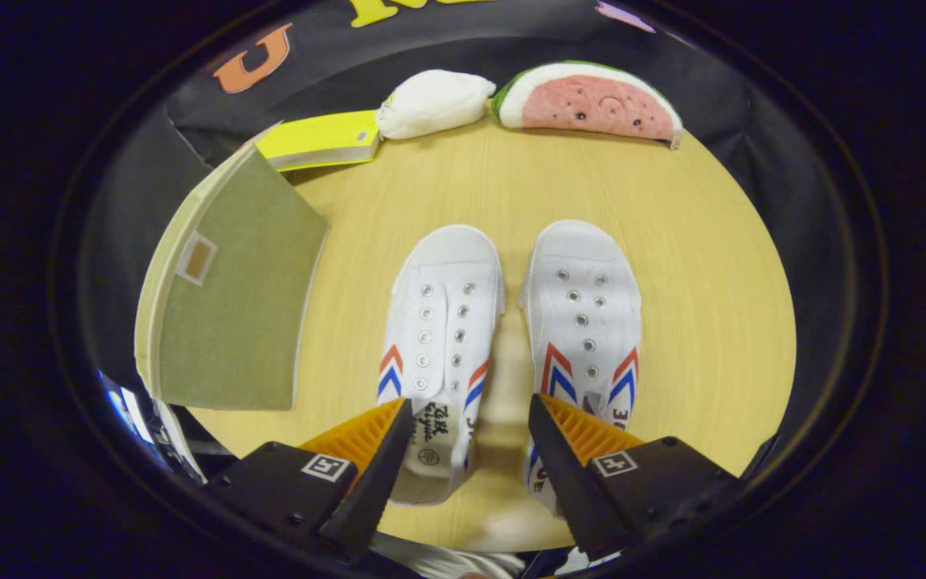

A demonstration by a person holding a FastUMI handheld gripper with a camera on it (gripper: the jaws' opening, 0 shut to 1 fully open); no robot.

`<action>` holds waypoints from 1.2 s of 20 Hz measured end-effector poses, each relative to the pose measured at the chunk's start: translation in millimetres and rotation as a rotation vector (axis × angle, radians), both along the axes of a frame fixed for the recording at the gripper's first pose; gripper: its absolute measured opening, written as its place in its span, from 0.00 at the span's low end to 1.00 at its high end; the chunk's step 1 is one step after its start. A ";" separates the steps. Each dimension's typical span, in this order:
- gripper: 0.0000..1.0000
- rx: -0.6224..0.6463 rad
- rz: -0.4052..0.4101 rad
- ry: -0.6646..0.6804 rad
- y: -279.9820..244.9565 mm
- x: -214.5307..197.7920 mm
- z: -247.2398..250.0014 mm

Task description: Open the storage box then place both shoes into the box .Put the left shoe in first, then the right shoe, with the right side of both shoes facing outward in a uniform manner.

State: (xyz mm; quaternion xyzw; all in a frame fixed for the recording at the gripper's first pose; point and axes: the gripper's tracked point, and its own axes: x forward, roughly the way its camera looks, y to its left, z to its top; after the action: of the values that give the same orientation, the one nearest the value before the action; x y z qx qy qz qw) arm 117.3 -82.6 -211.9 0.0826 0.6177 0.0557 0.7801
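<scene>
At frame center, two white canvas shoes (511, 338) lie on the wooden table (712, 281). Gripper (469, 418) fingers spread apart above their heels; the olive box (230, 297) sits left.

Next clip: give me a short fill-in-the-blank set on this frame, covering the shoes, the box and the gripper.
1. The gripper hovers with its fingers ____ and nothing between them.
2. Just ahead of the fingers, the left shoe and right shoe lie side by side on the ____ table.
3. The storage box stands beside the ____ shoe.
4. Beyond the shoes lies a plush ____ slice.

Missing words: open; wooden; left; watermelon
</scene>
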 end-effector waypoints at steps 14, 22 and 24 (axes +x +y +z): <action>0.07 0.065 0.010 0.048 14.1 9.2 -12.3; 0.06 0.121 -0.061 -0.026 20.2 -3.9 42.2; 0.07 0.133 -0.085 -0.056 22.7 -4.6 63.5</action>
State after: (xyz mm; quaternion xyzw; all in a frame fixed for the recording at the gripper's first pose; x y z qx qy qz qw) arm 112.7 -59.9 -148.4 0.1586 0.5867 0.0656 0.7914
